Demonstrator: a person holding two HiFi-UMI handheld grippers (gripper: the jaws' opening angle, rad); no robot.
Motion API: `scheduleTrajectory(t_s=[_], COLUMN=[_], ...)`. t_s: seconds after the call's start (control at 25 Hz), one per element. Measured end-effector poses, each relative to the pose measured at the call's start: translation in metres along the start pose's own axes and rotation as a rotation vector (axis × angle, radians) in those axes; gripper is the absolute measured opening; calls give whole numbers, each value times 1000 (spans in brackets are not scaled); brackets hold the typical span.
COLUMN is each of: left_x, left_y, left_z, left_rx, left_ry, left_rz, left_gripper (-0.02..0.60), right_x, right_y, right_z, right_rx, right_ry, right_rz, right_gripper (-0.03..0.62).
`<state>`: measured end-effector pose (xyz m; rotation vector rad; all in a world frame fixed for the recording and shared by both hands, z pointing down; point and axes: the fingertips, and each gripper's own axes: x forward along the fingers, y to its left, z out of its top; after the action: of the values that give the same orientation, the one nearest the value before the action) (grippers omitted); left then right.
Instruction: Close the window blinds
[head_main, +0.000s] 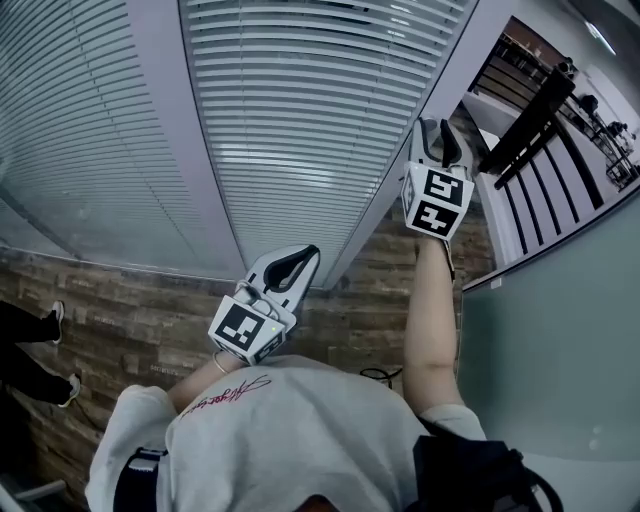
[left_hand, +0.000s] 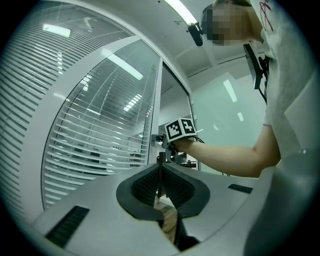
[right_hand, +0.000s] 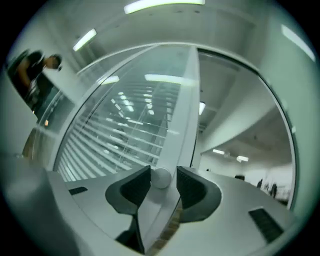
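Our sweatshirt (head_main: 300, 430) sits nearest; left gripper (head_main: 305, 258) pressed together, right gripper (head_main: 442, 135) spread around a round knob (right_hand: 161, 178) on the frame post (right_hand: 182, 110) at the blinds' (head_main: 310, 100) right edge.

Grey T-shirt (head_main: 300, 430), white left tool (head_main: 308, 254)

Thin horizontal stripes of pale grey-white mark the blinds (head_main: 300, 120), set between lilac-grey frame posts (head_main: 185, 140). Near them, the wall (head_main: 130, 310) has a brown, stone-banded pattern. The left gripper (head_main: 311, 251) and right gripper (head_main: 440, 126) are white with black pads. Their cubes (head_main: 245, 328) carry black-and-white square markers. The round knob (right_hand: 160, 178) at the right gripper's pads is pale grey. The person's shirt (head_main: 300, 440) is light grey with red script. At right, a panel (head_main: 560, 340) is frosted grey-green, and at far right the rails (head_main: 530, 140) are black.
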<state>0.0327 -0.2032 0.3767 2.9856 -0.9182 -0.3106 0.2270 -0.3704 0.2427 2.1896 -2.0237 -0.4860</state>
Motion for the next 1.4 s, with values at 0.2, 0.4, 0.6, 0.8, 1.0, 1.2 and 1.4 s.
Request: scheduleTrajectory(t_s=[0.2, 0.4, 0.6, 0.8, 1.0, 1.2, 1.4], left_x=[5, 6, 7, 8, 2, 5, 5], left_y=[-1, -3, -5, -5, 1, 2, 2], left_z=[5, 1, 4, 7, 2, 6, 5], left_rx=[-21, -9, 0, -18, 1, -5, -15], left_ry=[13, 8, 4, 14, -9, -3, 3], left_rz=[-1, -18, -17, -8, 9, 18, 17], left_gripper=[20, 20, 20, 20, 20, 20, 20], right_x=[-6, 0, 4, 8, 4, 6, 6], right_y=[15, 10, 7, 16, 18, 17, 14], right_z=[8, -10, -13, -9, -14, -11, -7], right_rx=[-644, -949, -1064, -1170, -1159, -1223, -957], right_ry=[10, 86, 79, 105, 109, 89, 91], right_rz=[37, 101, 100, 117, 128, 143, 65], right_gripper=[150, 150, 149, 135, 133, 133, 133])
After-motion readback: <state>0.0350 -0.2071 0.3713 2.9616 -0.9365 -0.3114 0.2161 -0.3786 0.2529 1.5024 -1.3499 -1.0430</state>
